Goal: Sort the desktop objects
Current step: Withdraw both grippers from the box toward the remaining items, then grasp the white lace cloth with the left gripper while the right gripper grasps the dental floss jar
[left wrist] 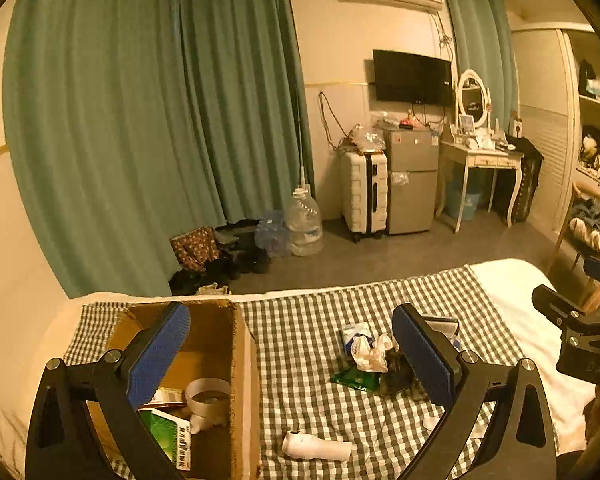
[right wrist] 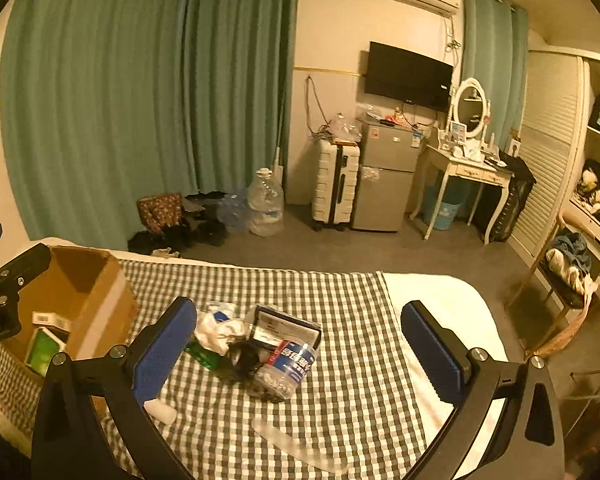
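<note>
Left tool [left wrist: 290, 356]: stood wide open and held nothing; its left pad hung over the cardboard box, its right pad before the heap, in the lower half of the left wrist frame.
Right tool [right wrist: 300, 352]: also stood wide open and empty, the heap framed between its pads at lower centre of the right wrist frame.
Cardboard box [left wrist: 242, 360]: sat open at lower left on the checked cloth [left wrist: 307, 344]; a green packet [left wrist: 168, 436], a roll of white tape [left wrist: 208, 396] and a flat carton lay inside.
Heap: a crumpled white bag [right wrist: 220, 330], a green wrapper [left wrist: 353, 380], a dark tangle, a framed card [right wrist: 286, 330] and a plastic bottle [right wrist: 286, 372] lying on its side, all touching, mid-cloth.
White tube [left wrist: 315, 446]: lay alone near the bottom edge, just right of the box.
Bed [left wrist: 511, 304]: carried the cloth; bare white sheet showed at right.
</note>
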